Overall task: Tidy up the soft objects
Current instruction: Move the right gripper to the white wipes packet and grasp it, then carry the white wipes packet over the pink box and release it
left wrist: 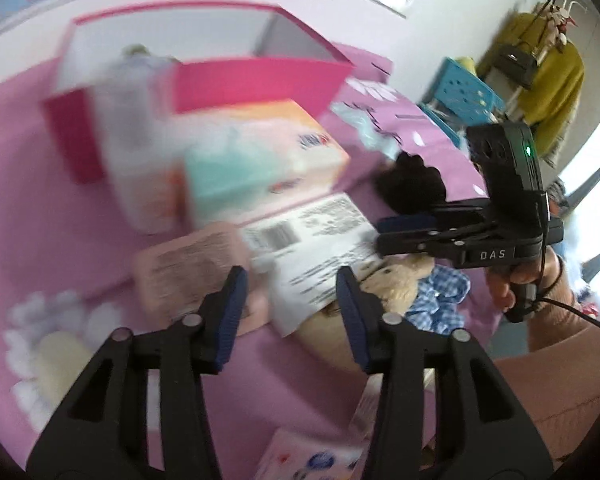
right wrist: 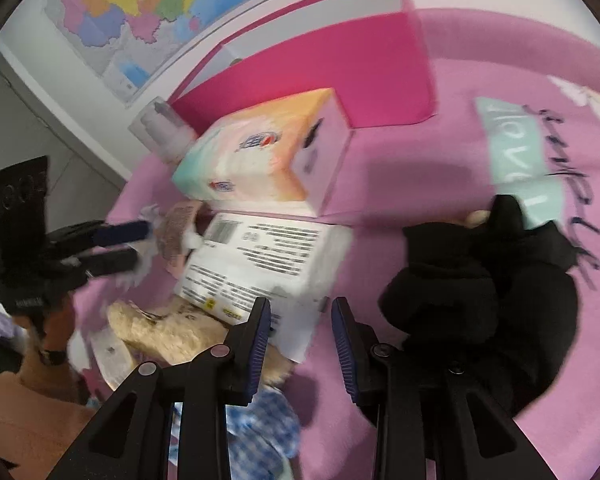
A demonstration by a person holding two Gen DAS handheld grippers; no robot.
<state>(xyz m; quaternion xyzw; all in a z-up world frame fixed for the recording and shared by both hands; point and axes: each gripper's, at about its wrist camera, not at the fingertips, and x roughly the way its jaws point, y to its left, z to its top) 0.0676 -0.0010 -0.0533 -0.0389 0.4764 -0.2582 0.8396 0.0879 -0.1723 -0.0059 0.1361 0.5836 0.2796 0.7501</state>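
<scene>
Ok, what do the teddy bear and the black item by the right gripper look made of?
Teddy bear: cream plush, going by its fuzzy, nubbly pile. Black item: seemingly knitted or fleecy fabric, matte and slumped in soft folds; blur leaves the weave unclear.

Tissue box (left wrist: 260, 152) and white pack (left wrist: 320, 248) crowding the pink bin's (left wrist: 260, 80) front.

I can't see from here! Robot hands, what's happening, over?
Left gripper open, right gripper open, both empty. Teddy bear under white pack. Pink box behind tissue pack. Over.
</scene>
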